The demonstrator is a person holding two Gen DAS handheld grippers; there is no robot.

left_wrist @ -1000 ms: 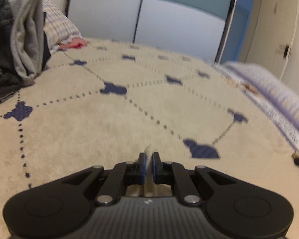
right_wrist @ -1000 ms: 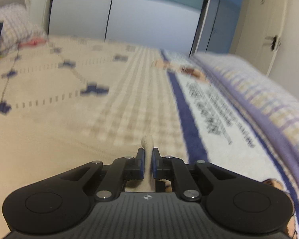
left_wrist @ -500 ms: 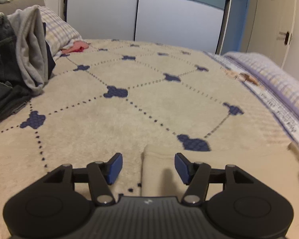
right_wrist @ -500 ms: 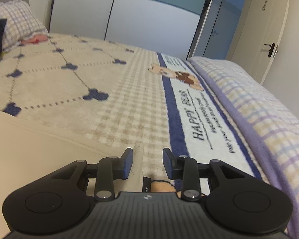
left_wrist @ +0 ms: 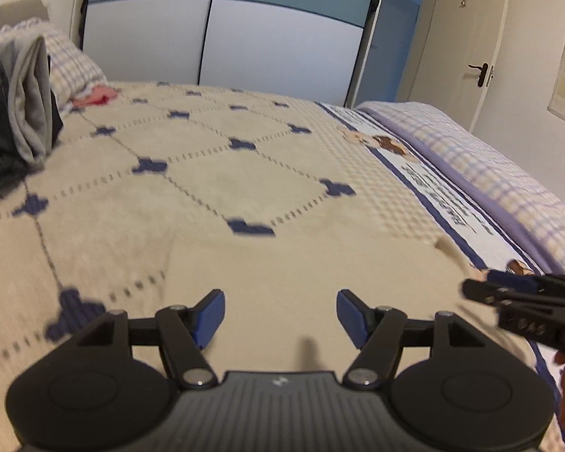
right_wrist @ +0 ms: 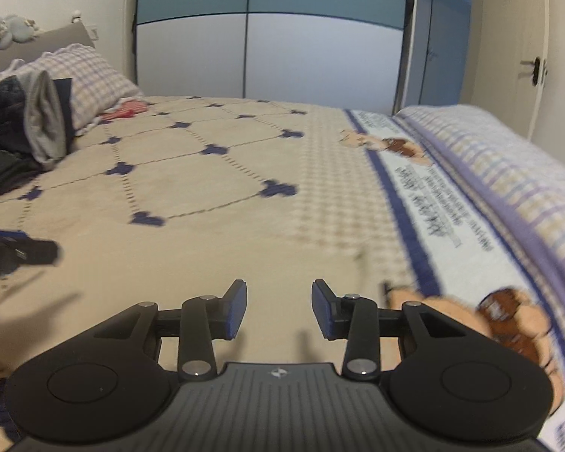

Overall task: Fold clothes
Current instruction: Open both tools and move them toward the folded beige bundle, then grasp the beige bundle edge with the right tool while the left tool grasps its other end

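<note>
Fold just laid: the beige garment [left_wrist: 301, 263] lies flat on the bedspread [left_wrist: 207, 173] below both tools. Your left gripper [left_wrist: 280, 314] and right gripper [right_wrist: 278, 309] are opening, nothing between the jaws. Next, pick a fresh edge for the following fold.

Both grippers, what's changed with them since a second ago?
The left gripper and right gripper each let go of the beige garment; their jaws are opening, nothing between them. Both have drawn back. The clothes pile stayed put.
</note>
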